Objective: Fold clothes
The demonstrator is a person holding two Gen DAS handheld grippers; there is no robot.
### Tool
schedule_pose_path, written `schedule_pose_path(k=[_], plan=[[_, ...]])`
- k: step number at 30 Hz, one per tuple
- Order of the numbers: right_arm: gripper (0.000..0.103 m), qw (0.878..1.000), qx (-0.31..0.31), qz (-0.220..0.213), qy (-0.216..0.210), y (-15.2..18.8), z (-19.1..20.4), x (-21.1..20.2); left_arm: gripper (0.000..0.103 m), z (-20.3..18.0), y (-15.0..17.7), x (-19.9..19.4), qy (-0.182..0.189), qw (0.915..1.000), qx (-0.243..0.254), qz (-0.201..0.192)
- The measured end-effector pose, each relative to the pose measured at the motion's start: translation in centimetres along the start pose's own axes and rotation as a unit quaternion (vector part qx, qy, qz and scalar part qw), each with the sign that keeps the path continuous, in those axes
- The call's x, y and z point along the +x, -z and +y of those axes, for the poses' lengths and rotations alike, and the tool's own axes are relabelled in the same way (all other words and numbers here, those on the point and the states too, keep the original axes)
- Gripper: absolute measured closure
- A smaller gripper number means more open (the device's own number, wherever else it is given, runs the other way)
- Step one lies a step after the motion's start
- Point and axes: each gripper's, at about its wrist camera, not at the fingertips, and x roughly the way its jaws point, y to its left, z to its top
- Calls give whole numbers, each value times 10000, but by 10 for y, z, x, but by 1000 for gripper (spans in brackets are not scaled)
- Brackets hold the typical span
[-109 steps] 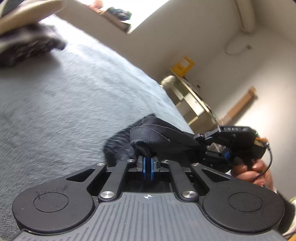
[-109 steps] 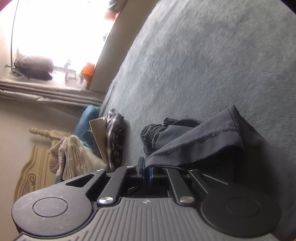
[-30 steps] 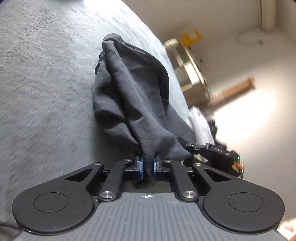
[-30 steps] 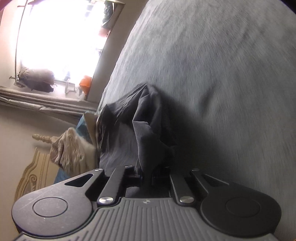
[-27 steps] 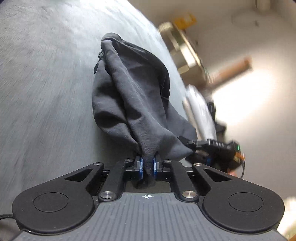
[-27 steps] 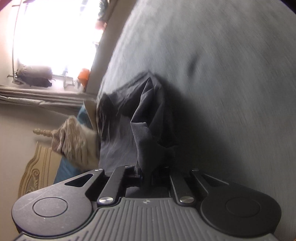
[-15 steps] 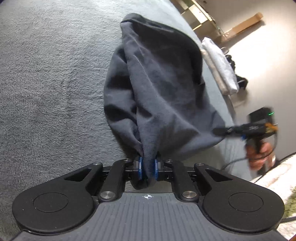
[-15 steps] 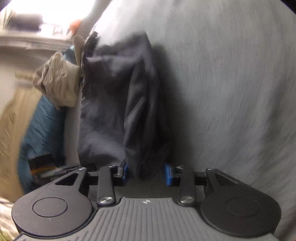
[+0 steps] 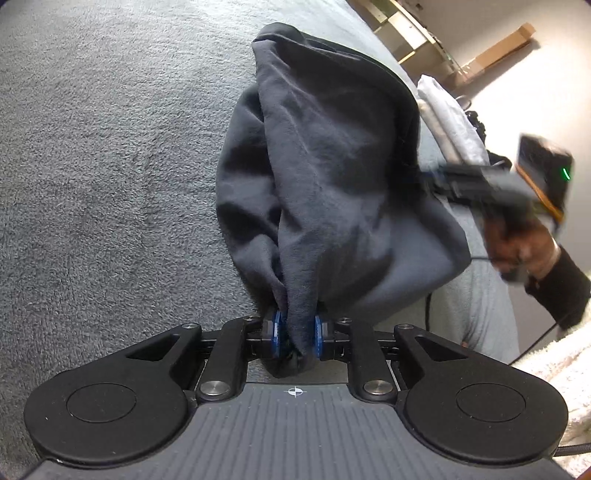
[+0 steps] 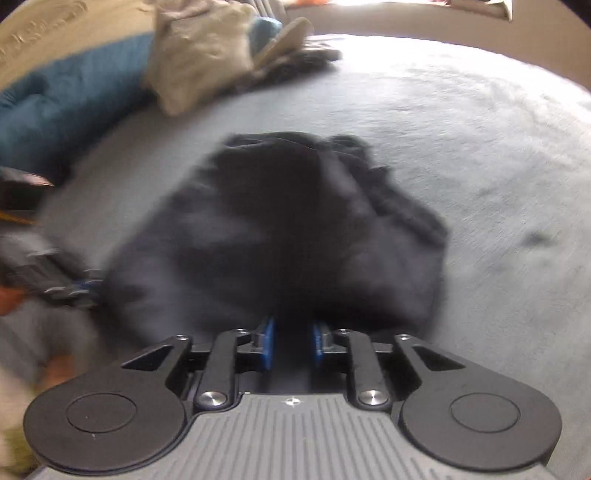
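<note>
A dark grey garment [image 9: 332,166] lies bunched in a long heap on the grey bed blanket [image 9: 110,147]. My left gripper [image 9: 296,328] has its blue pads pressed on the garment's near end, and its jaws are opening. The right gripper [image 9: 436,177], blurred and held by a hand [image 9: 517,243], sits at the garment's right edge. In the right wrist view the garment [image 10: 280,221] spreads in front of my right gripper [image 10: 291,341]. Its pads stand apart while the jaws are closing. Blur hides whether cloth lies between them. The left gripper [image 10: 85,288] shows at the garment's left side.
A beige cloth pile [image 10: 195,48] and a blue pillow [image 10: 55,99] lie at the head of the bed. Folded white cloth [image 9: 450,114] rests at the bed's right edge, with shelves [image 9: 413,33] beyond. Grey blanket [image 10: 461,129] stretches right of the garment.
The right gripper let go of the garment's end, rolled and swung away to the garment's side. The garment has been laid down on the blanket. The left gripper kept its hold.
</note>
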Motion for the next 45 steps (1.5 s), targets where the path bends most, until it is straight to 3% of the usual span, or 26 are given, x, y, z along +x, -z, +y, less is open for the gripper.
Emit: schedule_pose_path(k=[2, 4, 6, 8, 11, 14, 17, 20, 21, 23, 25, 28, 30, 33, 35, 40, 45], plan=[[84, 9965, 649, -519, 129, -13, -33, -9, 86, -2, 0, 1, -18, 10000, 45, 0], [83, 9817, 1568, -1077, 117, -22, -69, -25, 86, -4, -1, 1, -23, 10000, 63, 12], [82, 9698, 2081, -1267, -64, -20, -93, -37, 81, -6, -2, 0, -34, 9999, 113, 49], [79, 9607, 2439, -1301, -261, -14, -110, -46, 63, -12, -5, -3, -100, 9996, 235, 104], [58, 9488, 2886, -1152, -570, 1, -127, -51, 48, -24, -12, -17, -339, 9986, 392, 50], [56, 9355, 3305, -850, -913, 11, -141, -37, 48, -21, -23, -40, -239, 9992, 254, -203], [49, 9198, 3684, -483, -1266, 18, -153, -16, 47, -15, -40, -61, -4, 9960, 36, -893], [31, 9126, 3768, -176, -1575, 15, -159, 3, 47, -18, -68, -43, -17, 9909, -26, -1343], [29, 9092, 3814, -146, -1661, 14, -161, 9, 47, -18, -77, -32, -95, 9895, -43, -1442], [17, 9017, 3866, -168, -1928, 11, -165, 17, 47, -12, -93, -14, -233, 9886, -226, -1472], [12, 8936, 3934, -185, -2154, 10, -168, 22, 47, -4, -104, -4, -68, 9869, -485, -1535], [12, 8985, 3810, -219, -2169, 7, -165, 24, 48, 1, -119, 8, 183, 9845, -631, -1624], [18, 9046, 3686, -256, -2123, 3, -161, 25, 52, 0, -124, 12, 215, 9832, -523, -1736], [35, 9103, 3596, -268, -2033, -3, -156, 30, 62, 1, -127, 14, 345, 9815, -512, -1810], [55, 9099, 3577, -380, -2066, -4, -155, 30, 66, 0, -125, 15, 377, 9805, -461, -1873], [90, 9168, 3362, -671, -2049, -4, -147, 25, 84, -5, -119, 14, 388, 9769, -377, -2065], [95, 9221, 3063, -1232, -2018, -10, -136, -1, 92, -10, -112, 5, 431, 9696, -360, -2381]])
